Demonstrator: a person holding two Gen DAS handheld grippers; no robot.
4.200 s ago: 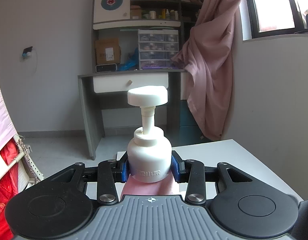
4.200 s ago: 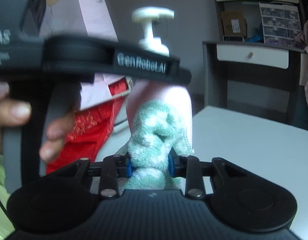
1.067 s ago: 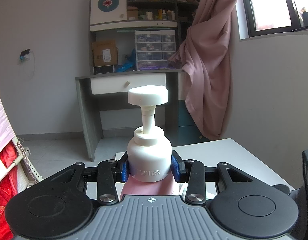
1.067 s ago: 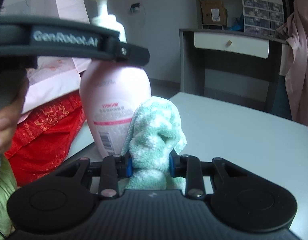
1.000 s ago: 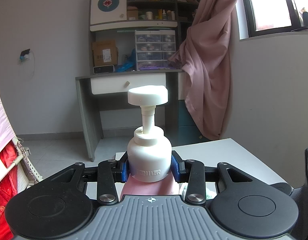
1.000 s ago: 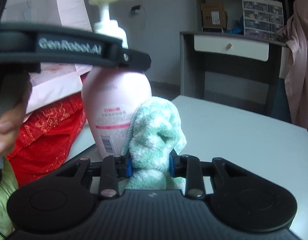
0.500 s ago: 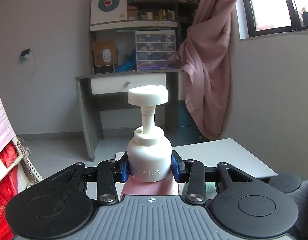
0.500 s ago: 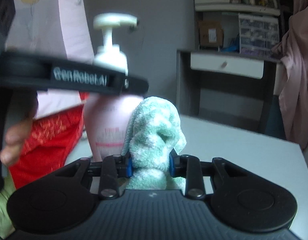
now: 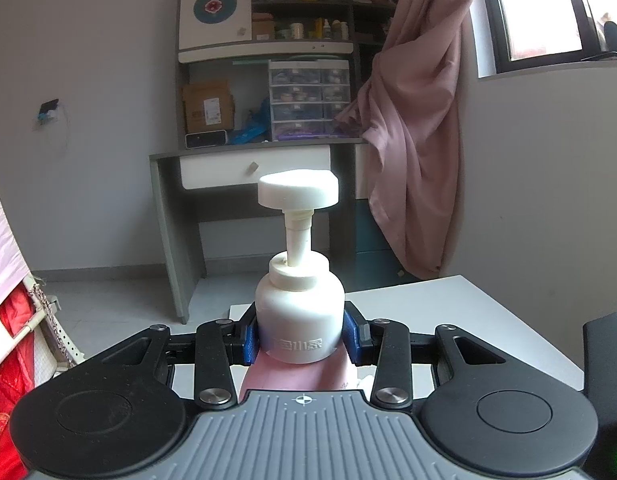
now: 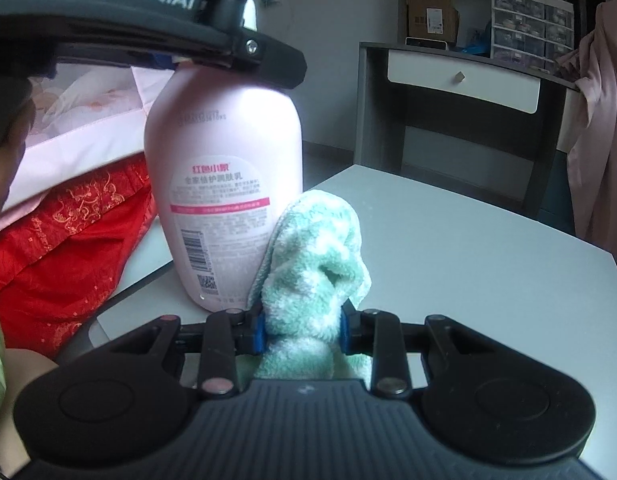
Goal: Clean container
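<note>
While our left gripper clamps the white collar of the pink pump bottle standing upright on the white table, our right gripper, closed on a bunched green cloth, presses it against the bottle's lower side.
</note>
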